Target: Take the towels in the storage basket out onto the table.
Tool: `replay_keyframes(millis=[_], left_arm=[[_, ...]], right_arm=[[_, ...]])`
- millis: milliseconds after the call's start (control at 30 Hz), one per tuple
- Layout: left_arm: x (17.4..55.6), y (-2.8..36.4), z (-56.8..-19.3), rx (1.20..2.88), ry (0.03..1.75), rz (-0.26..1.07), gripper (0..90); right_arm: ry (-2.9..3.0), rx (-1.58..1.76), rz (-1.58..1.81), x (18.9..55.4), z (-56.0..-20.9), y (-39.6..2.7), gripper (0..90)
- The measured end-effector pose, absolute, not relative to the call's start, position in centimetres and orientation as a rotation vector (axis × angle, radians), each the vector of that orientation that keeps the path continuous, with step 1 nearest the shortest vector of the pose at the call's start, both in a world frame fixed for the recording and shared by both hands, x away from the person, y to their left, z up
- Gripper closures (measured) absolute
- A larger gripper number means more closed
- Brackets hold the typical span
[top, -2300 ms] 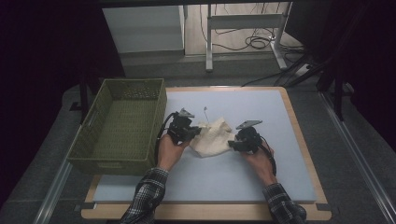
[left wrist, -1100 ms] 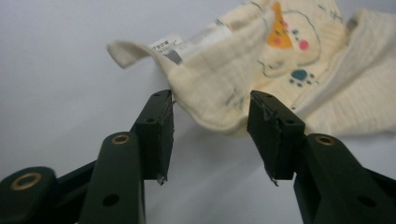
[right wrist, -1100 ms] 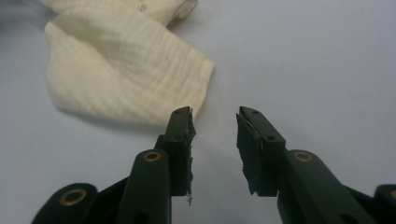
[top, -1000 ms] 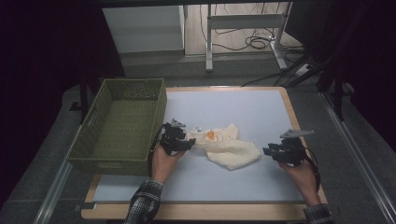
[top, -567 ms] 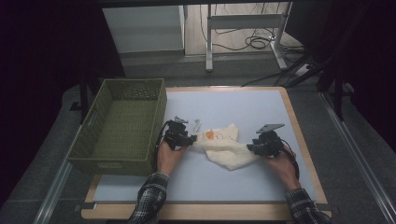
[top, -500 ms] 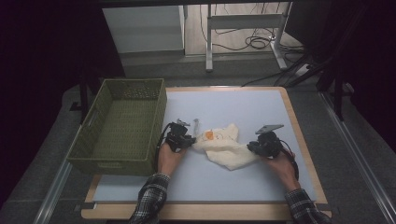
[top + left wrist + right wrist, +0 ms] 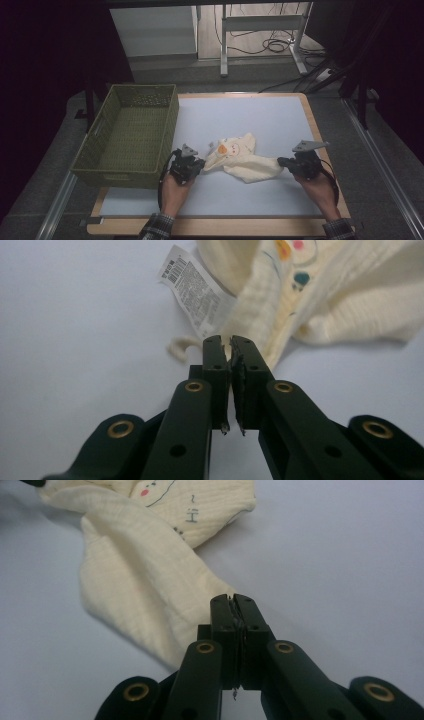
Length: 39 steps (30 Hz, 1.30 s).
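Both tools have just closed on the cream cloth (image 7: pixel 239 159), which lies near the middle of the table (image 7: pixel 250 115), toward its near edge. The left tool (image 7: pixel 230 347) pinches the cloth's edge beside the printed tag (image 7: pixel 192 290); the right tool (image 7: pixel 234 602) has come back in from the right edge since a second ago and clamps the opposite end. Judgement: gripped at two ends, the cloth is ready for spreading or lifting. The bite depth is hidden between the jaws. The green basket (image 7: pixel 125 135) stands at the left edge.
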State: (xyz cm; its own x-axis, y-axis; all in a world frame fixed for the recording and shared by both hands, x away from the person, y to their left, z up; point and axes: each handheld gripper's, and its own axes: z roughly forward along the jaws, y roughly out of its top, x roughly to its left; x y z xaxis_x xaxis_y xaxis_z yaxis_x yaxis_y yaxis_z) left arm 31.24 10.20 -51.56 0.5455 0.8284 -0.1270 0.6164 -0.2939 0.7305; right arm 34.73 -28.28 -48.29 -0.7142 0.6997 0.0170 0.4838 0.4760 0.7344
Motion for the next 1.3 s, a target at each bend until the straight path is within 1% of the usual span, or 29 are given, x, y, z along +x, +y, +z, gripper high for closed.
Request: replay_keyframes(millis=[100, 133, 167, 267, 333, 367, 467, 500, 600, 633, 700, 767, 800, 833, 867, 933, 1033, 1167, 1300], left_arm=[[30.4, 9.9, -51.6, 2.021, 1.157, 0.355, 86.5], [29.8, 9.8, -51.5, 2.032, 1.151, 0.382, 86.5], [29.5, 9.8, -51.5, 2.031, 1.149, 0.388, 87.3], [27.9, 10.2, -51.5, 2.026, 1.143, 0.392, 88.8], [27.8, 10.3, -51.6, 2.025, 1.137, 0.383, 86.9], [27.9, 10.2, -51.8, 2.008, 1.122, 0.352, 83.5], [28.6, 9.8, -52.0, 2.002, 1.117, 0.349, 74.8], [29.7, 9.3, -52.1, 1.994, 1.107, 0.349, 67.8], [31.2, 8.3, -52.3, 2.001, 1.104, 0.319, 57.2], [31.7, 7.9, -52.5, 2.009, 1.096, 0.312, 55.0], [32.5, 7.0, -53.1, 2.042, 1.095, 0.308, 53.8], [32.8, 6.5, -53.5, 2.065, 1.102, 0.32, 55.2], [33.1, 6.1, -53.8, 2.071, 1.092, 0.325, 69.5], [33.2, 6.2, -53.7, 2.075, 1.085, 0.297, 78.5], [33.2, 6.2, -53.4, 2.071, 1.088, 0.281, 83.9], [32.7, 6.6, -52.6, 2.073, 1.08, 0.286, 86.3], [31.5, 7.5, -51.3, 2.052, 1.085, 0.294, 86.6], [28.4, 8.9, -50.3, 2.058, 1.083, 0.313, 86.7], [26.0, 10.4, -50.3, 2.054, 1.101, 0.311, 86.7]], right_arm=[[2.428, 1.014, 1.115, 33.8, -48.3, -29.3, 88.4], [2.423, 1.018, 1.136, 33.4, -48.2, -29.7, 88.4], [2.409, 1.022, 1.172, 32.4, -47.9, -30.7, 88.4], [2.396, 1.02, 1.215, 31.2, -47.4, -31.6, 88.4], [2.394, 1.02, 1.236, 30.8, -47.2, -31.9, 88.4], [2.395, 1.015, 1.251, 30.3, -47.0, -32.1, 88.3], [2.401, 1.009, 1.236, 30.1, -47.0, -32.1, 88.2], [2.405, 1.005, 1.219, 29.9, -47.2, -32.0, 88.0], [2.414, 1.013, 1.207, 30.1, -47.6, -32.0, 87.9], [2.418, 1.017, 1.202, 30.2, -47.8, -32.0, 87.9], [2.422, 1.026, 1.203, 30.4, -48.1, -32.0, 87.9], [2.422, 1.027, 1.198, 30.5, -48.2, -32.0, 87.8], [2.426, 1.033, 1.198, 30.6, -48.4, -32.0, 87.9], [2.429, 1.034, 1.196, 30.6, -48.5, -32.0, 87.9], [2.43, 1.036, 1.193, 30.6, -48.6, -31.9, 87.8], [2.431, 1.031, 1.185, 30.5, -48.6, -32.0, 87.9], [2.409, 1.016, 1.208, 30.2, -47.9, -32.3, 87.9], [2.398, 0.979, 1.226, 29.3, -47.0, -32.3, 87.9], [2.423, 0.935, 1.22, 28.0, -46.9, -31.9, 87.5]])
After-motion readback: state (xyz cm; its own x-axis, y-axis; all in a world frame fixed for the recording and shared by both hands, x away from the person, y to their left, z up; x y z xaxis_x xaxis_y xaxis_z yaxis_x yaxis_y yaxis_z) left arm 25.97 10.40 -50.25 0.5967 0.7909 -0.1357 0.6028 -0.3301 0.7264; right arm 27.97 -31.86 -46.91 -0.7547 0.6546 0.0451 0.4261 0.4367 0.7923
